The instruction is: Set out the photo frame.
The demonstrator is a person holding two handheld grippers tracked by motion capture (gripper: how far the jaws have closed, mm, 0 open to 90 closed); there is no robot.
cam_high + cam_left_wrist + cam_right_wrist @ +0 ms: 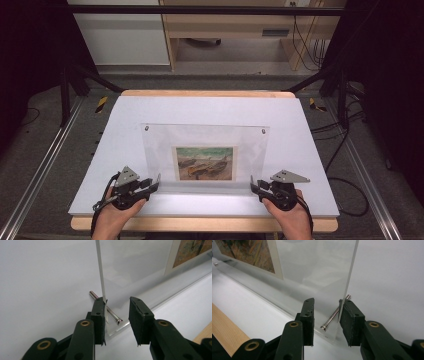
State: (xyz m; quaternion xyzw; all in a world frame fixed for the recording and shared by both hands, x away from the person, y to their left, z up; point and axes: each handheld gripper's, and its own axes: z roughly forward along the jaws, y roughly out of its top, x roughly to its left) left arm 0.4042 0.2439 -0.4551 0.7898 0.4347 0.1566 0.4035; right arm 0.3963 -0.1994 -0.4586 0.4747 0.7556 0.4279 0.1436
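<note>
Nearest the person, both hands sit at the near edge of the white table top [210, 107], one toward each near corner. The left gripper [156, 181] has its jaws spread, straddling the lower left corner of a clear acrylic frame [205, 135]; in the left gripper view [117, 305] one jaw's inner face touches the panel's thin edge, the other stands apart. The right gripper [252, 184] is the mirror of that at the lower right corner: jaws spread, the panel edge just against one jaw in the right gripper view [327, 305], nothing pinched.

The frame stands upright on the table, roughly in the middle, long axis running left to right, face toward the person. A small painting of boats [205, 162] sits in its lower centre. A metal standoff pin [106, 308] pokes through each lower corner, angled back to the table; the right one [335, 313] too. Two more fasteners show at the top corners.

Beyond the far edge: grey floor, black rig poles, wooden furniture [235, 25], cables.
</note>
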